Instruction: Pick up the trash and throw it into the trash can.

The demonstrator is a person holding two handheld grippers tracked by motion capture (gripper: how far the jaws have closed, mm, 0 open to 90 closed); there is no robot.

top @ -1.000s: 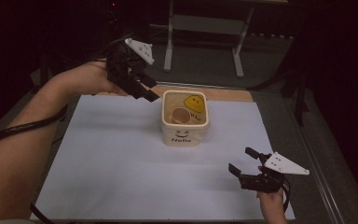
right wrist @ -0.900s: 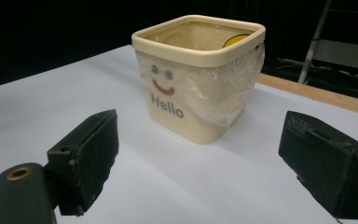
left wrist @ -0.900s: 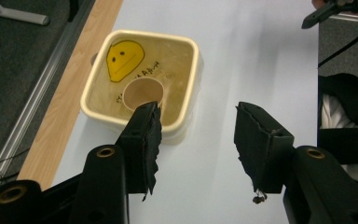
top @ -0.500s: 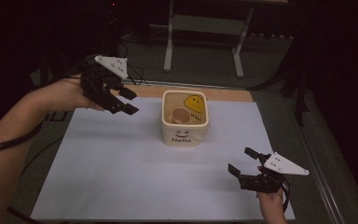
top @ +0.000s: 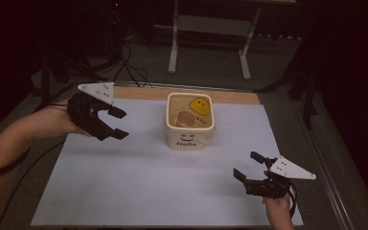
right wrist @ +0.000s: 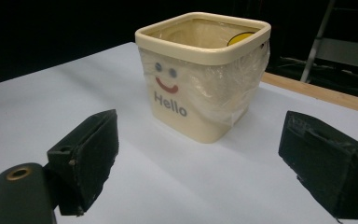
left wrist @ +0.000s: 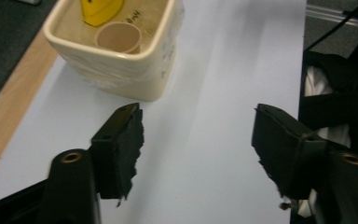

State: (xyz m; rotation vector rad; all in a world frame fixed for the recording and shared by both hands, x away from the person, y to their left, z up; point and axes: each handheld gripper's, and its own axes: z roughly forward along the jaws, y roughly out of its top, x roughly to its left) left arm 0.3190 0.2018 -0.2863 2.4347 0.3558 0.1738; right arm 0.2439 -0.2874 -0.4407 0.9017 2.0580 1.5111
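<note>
A cream square tub (top: 190, 122) with a smiley face and "Hello" on its side stands at the back middle of the white sheet (top: 139, 177). Inside it lie a tan cup (top: 185, 118) and a yellow thing (top: 200, 105). My left gripper (top: 118, 123) hovers left of the tub, open, nothing between its jaws. My right gripper (top: 248, 166) sits low near the front right corner, open and empty. In the left gripper view the tub (left wrist: 116, 51) is up ahead with the cup (left wrist: 119, 37) showing. In the right gripper view the tub (right wrist: 204, 74) stands straight ahead, wrapped in clear film.
The white sheet covers a table with a wooden strip (top: 182, 93) along its far edge. A metal stand (top: 211, 43) and cables (top: 124, 67) lie on the dark floor behind. A metal rail (top: 323, 163) runs along the table's right side.
My left gripper has drawn back from beside the tub's rim, moving left and toward me, and lower over the sheet. The right gripper has stayed put.
</note>
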